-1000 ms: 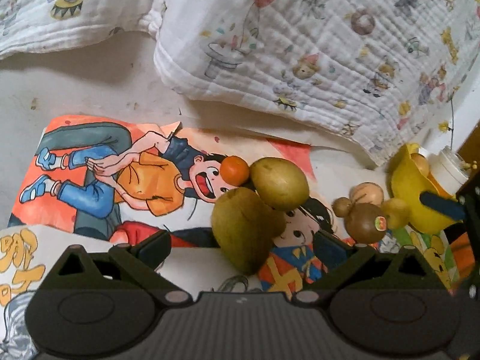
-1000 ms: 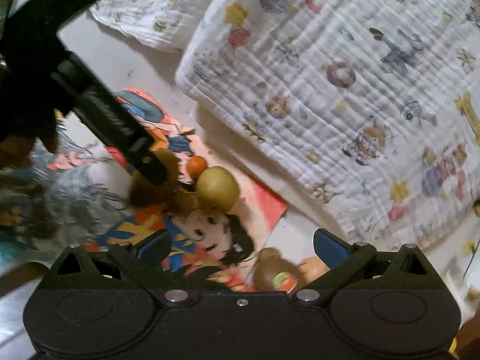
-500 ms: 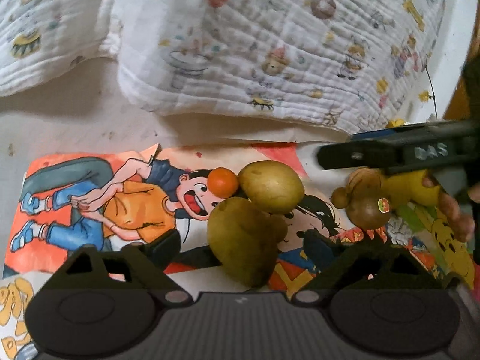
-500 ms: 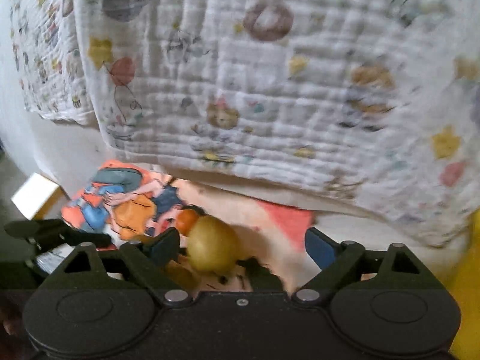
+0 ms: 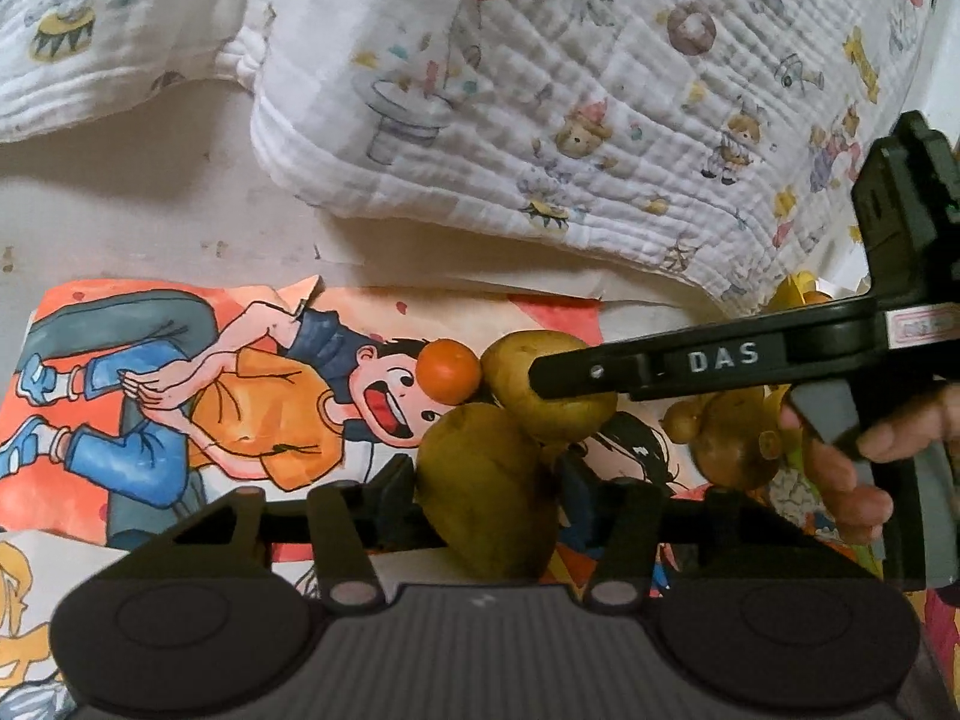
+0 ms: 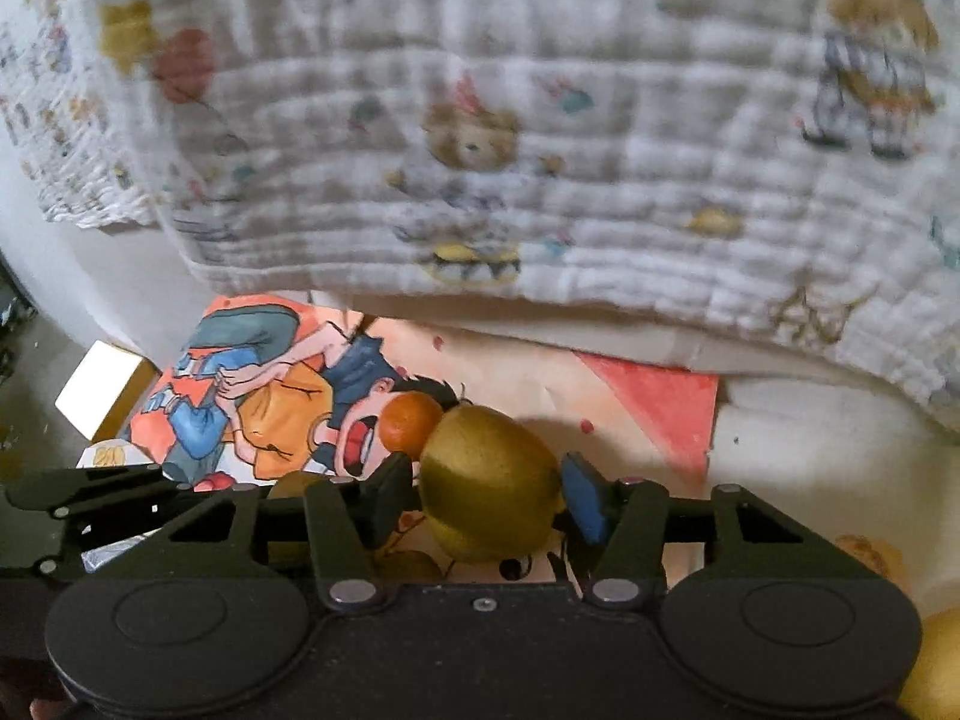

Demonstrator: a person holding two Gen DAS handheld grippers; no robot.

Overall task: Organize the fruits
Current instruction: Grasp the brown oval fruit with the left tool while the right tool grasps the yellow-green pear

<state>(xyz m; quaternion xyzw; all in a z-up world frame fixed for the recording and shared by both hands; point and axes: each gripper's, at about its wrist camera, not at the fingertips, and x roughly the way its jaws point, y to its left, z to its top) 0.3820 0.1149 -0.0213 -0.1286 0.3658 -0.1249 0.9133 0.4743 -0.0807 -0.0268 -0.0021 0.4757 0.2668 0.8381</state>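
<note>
Fruits lie on a cartoon poster [image 5: 180,384]. My left gripper [image 5: 486,483] is shut on a green-brown pear [image 5: 489,492] that stands between its pads. My right gripper [image 6: 489,495] is shut on a yellow-green pear [image 6: 489,483]; in the left wrist view this pear [image 5: 540,414] shows behind the first one, with the right gripper's finger across it. A small orange tangerine [image 5: 449,371] touches it; it also shows in the right wrist view [image 6: 411,426]. A brown fruit with smaller round ones [image 5: 729,450] lies to the right.
A white patterned quilt [image 5: 570,90] is bunched behind the poster. A white box [image 6: 102,399] stands at the poster's left end. A yellow object [image 6: 936,672] shows at the lower right of the right wrist view. A hand [image 5: 858,468] holds the right gripper.
Both grippers have closed from open onto their pears. The right gripper swung in from the right over the fruit pile, reaching the yellow-green pear.
</note>
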